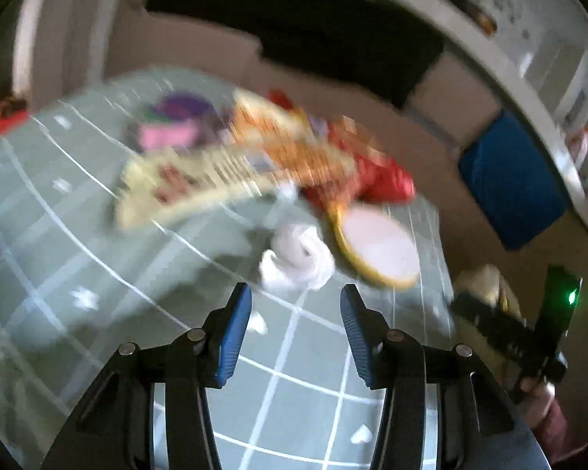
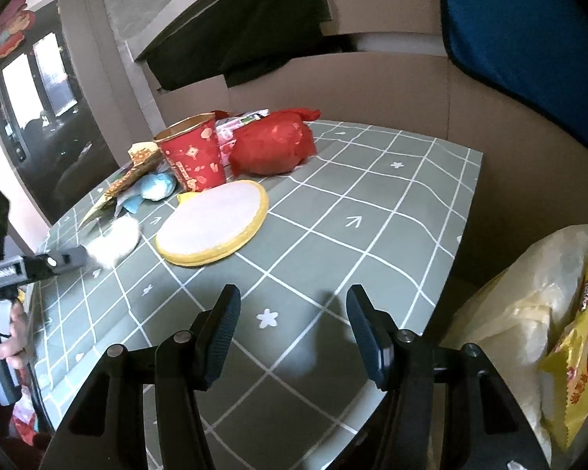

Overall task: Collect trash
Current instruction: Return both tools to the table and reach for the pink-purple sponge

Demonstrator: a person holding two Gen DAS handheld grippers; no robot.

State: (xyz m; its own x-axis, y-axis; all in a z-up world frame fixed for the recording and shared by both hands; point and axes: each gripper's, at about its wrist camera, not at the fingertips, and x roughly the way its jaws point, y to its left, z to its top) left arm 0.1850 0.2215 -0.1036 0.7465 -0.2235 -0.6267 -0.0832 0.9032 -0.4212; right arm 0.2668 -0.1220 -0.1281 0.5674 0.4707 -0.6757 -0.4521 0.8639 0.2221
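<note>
In your left wrist view, blurred, your left claw (image 1: 296, 305) stands apart and empty, the tissue wad (image 1: 296, 260) just ahead on the counter (image 1: 78, 258). It looks soft and light; pinch its bulk. In your right wrist view, your right claw (image 2: 294, 307) is apart and empty; only here a bag (image 2: 529, 313) shows at the counter's edge.

We see a green gridded table (image 2: 372, 203); far left: red cup (image 2: 194, 152), red bag (image 2: 270, 145), wrappers (image 2: 133, 176), tissue (image 2: 115, 241), yellow lid (image 2: 213, 223).
</note>
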